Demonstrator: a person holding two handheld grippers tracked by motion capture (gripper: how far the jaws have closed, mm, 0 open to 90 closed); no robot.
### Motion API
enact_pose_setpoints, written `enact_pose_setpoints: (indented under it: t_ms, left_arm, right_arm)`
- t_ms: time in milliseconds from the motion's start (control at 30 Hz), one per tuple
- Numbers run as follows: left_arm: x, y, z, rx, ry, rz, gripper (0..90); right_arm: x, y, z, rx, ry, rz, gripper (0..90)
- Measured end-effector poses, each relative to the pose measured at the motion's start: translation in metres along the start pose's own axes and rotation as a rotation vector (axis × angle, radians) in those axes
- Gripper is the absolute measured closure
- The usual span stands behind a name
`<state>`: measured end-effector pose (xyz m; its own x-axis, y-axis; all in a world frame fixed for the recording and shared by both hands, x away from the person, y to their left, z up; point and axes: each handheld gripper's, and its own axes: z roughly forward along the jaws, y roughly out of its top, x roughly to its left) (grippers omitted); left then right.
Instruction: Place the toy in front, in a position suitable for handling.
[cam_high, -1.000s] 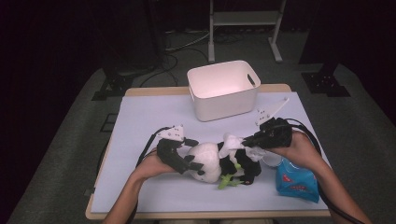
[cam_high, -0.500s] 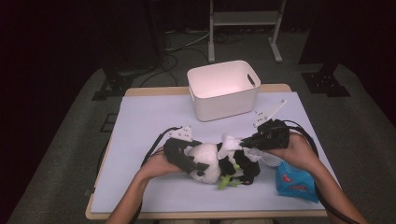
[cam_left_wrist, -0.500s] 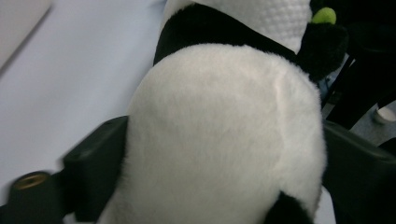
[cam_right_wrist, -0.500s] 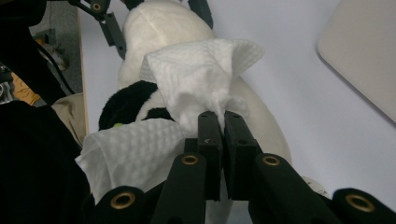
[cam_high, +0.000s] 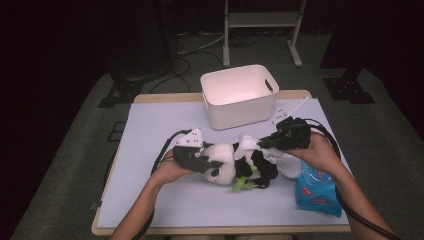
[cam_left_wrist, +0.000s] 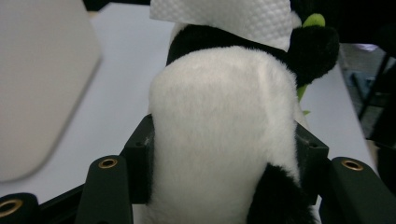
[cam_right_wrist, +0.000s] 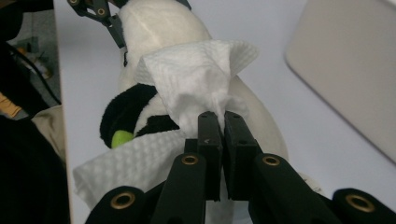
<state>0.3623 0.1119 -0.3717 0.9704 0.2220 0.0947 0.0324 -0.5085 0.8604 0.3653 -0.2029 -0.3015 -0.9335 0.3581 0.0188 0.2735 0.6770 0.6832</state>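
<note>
**Soft panda held at one end, paper tissue pinched at the other**

While the plush panda lies on its side on the pale matte table cover, in front of the white bin, both grippers work on it. The toy is made of short, fluffy fabric, white on the rounded body and black on the limbs, and a small bright green piece sticks out at its lower side.

The left gripper comes from the left. Its jaws have just been closing, and in the left gripper view the black pads press on both sides of the thick white body, so the soft fur bulges a little between them.

The right gripper comes from the right. Its two jaws are pressed together and pinch a white tissue. This paper is thin, with a fine dotted embossed pattern, and it is crumpled into a loose bunch that rests on the panda's upper side. Another fold of the same kind of paper lies lower, beside the black part of the toy.

The bin has smooth plastic walls, rounded corners and an oval handle hole. Near the person's right forearm lies a blue soft pack with a glossy, wrinkled wrapper, on the table just beside the panda.
</note>
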Motion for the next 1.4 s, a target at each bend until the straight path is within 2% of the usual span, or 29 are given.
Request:
enact_pose_setpoints:
  t_ms: [33, 100, 200, 300, 433, 467, 567, 700, 767, 867, 1167, 1333, 1400]
  left_arm:
    - [0.001, 0.002, 0.000, -0.003, 0.023, 0.034, 40.0]
    - [0.003, 0.003, 0.002, -0.008, 0.039, 0.063, 38.9]
    - [0.003, -0.004, 0.006, 0.009, 0.027, 0.050, 34.6]
    - [-0.003, -0.012, 0.010, 0.041, 0.008, 0.044, 26.7]
    - [-0.015, -0.021, 0.003, 0.030, 0.018, 0.095, 25.2]
    - [-0.016, -0.022, 0.002, 0.034, 0.023, 0.103, 25.3]
    - [-0.016, -0.027, -0.001, 0.022, 0.027, 0.085, 25.4]
    - [-0.017, -0.030, -0.002, 0.003, 0.027, 0.081, 25.3]
    - [-0.016, -0.029, -0.002, 0.004, 0.024, 0.064, 24.1]
    - [-0.014, -0.027, -0.002, 0.001, 0.013, 0.021, 20.0]
    - [-0.008, -0.020, -0.006, -0.043, -0.089, -0.119, 15.1]
    - [-0.005, -0.020, -0.009, -0.044, -0.093, -0.161, 12.8]
    - [-0.003, -0.022, -0.009, -0.033, -0.100, -0.192, 9.6]
  right_arm:
    - [-0.002, 0.001, -0.001, -0.005, -0.008, 0.005, 85.7]
    - [-0.006, 0.001, -0.002, -0.012, -0.012, 0.015, 85.7]
    - [-0.006, -0.002, 0.001, -0.015, -0.008, 0.028, 85.8]
    - [0.000, -0.004, 0.007, 0.014, 0.036, 0.012, 85.8]
    - [0.012, 0.002, 0.012, 0.052, 0.118, -0.027, 85.4]
    - [0.015, 0.004, 0.012, 0.055, 0.125, -0.034, 85.3]
    - [0.018, 0.013, 0.013, 0.050, 0.113, -0.052, 85.2]
    - [0.014, 0.017, 0.013, -0.016, 0.061, -0.049, 85.3]
    - [0.010, 0.016, 0.015, -0.035, 0.056, -0.033, 85.3]
    - [0.008, 0.011, 0.019, -0.029, 0.056, -0.022, 85.5]
    - [0.011, -0.009, 0.015, -0.031, 0.069, 0.006, 85.7]
    - [0.013, -0.019, 0.011, -0.033, 0.074, 0.014, 85.8]
    - [0.014, -0.022, 0.010, -0.034, 0.078, 0.020, 85.7]
